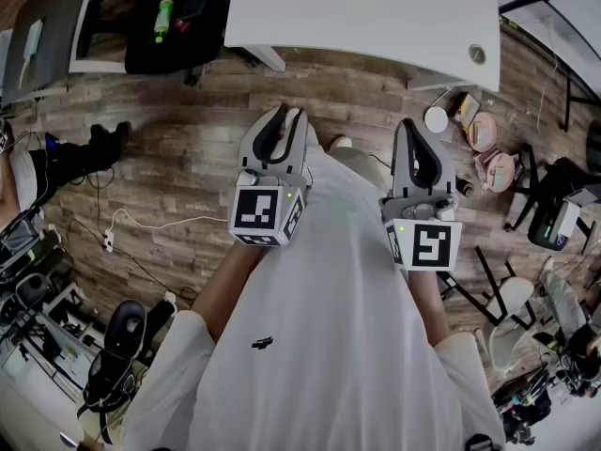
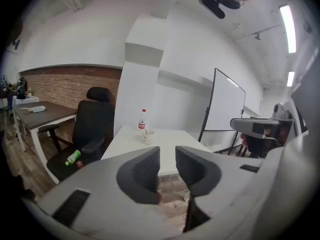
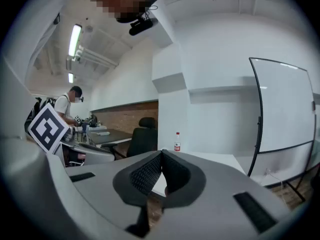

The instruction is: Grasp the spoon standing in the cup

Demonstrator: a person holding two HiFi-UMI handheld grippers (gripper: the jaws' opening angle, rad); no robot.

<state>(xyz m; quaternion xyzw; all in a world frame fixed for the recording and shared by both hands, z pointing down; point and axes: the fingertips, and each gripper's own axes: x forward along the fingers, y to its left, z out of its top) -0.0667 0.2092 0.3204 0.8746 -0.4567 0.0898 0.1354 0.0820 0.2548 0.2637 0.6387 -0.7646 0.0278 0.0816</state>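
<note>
While the left gripper [image 2: 167, 156] stands wide open and empty, the right gripper [image 3: 161, 156] is closed on nothing.

White table [image 1: 376, 17], cup [image 2: 147, 138] & shirt [image 1: 319, 336], brown wood-plank floor [image 1: 188, 130], grey left gripper [image 1: 285, 114] & right gripper [image 1: 410, 126] w/ blk-wht square markers, blk chair [image 2: 95, 121], green bottle [image 1: 164, 19], red-brick wall [image 2: 65, 86].

The left gripper [image 1: 287, 114] is held forward in front of the body, its jaws apart, with nothing between them. The right gripper [image 1: 414, 128] is beside it, jaws pressed together and empty. The left forearm [image 1: 225, 285] and right forearm [image 1: 427, 294] are bare.
</note>
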